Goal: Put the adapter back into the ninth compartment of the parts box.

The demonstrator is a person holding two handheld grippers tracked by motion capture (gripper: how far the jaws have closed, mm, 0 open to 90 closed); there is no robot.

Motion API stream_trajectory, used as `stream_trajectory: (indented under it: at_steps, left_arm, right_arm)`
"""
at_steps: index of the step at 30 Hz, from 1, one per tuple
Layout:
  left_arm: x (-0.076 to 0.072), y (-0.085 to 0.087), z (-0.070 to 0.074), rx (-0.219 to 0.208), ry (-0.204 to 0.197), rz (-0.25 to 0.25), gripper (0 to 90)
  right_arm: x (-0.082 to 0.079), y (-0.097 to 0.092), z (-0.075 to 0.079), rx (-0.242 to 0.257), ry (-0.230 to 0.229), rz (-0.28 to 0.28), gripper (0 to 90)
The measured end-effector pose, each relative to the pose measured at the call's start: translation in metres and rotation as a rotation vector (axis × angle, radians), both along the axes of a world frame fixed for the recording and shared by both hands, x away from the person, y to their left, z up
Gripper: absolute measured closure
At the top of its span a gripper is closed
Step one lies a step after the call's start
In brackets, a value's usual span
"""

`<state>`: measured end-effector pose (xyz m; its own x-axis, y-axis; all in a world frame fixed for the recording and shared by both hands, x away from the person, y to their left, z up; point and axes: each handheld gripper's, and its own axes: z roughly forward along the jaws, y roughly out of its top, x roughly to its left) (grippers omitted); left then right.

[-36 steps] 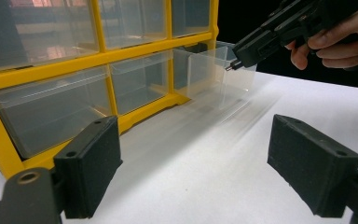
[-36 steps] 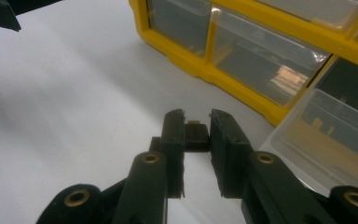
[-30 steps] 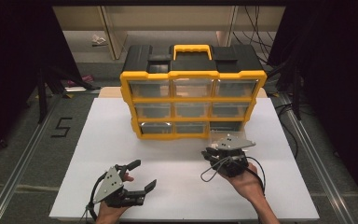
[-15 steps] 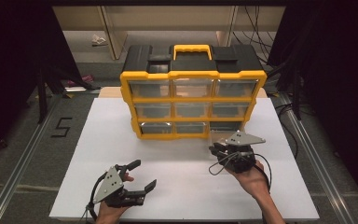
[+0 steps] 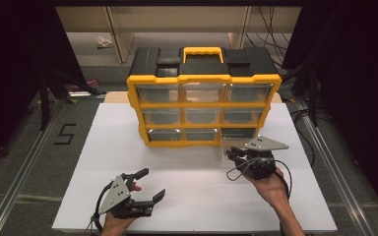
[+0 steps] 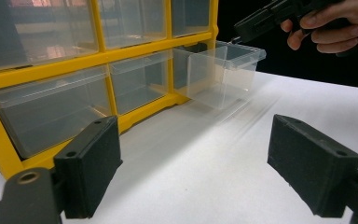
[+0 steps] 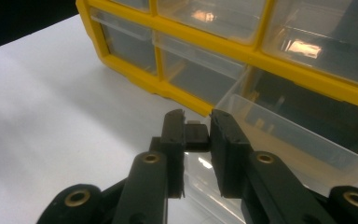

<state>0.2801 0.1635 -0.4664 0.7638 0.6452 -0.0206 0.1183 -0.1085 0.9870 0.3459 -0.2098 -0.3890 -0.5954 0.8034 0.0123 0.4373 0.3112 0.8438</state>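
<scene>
One clear drawer (image 5: 237, 142) sticks partly out of the bottom-right slot of the yellow organizer (image 5: 204, 110) on the white tabletop (image 5: 118, 147). The right tongs (image 7: 196, 135) pinch its front rim. The left tongs (image 5: 147, 184) rest near the tabletop's front edge, jaws spread wide and empty.

A yellow and black drawer cabinet (image 5: 204, 96) is seen at the twelve o'clock side of a white table (image 5: 128, 147). Its lower right clear drawer (image 5: 236, 146) is drawn out toward six o'clock. At about four o'clock, the right gripper (image 5: 232, 153) is held closed at the drawer's front edge. At about seven o'clock, the left gripper (image 5: 150, 183) is held with jaws spread, well apart from the cabinet.
</scene>
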Motion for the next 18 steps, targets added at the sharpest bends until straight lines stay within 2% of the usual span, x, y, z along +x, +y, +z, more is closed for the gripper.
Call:
stream_trajectory:
  at_steps: [18]
  left_arm:
    - [0.000, 0.000, 0.000, 0.000, 0.000, 0.000, 16.7]
  right_arm:
    - [0.008, -0.022, -0.002, 0.023, 0.001, -0.074, 76.4]
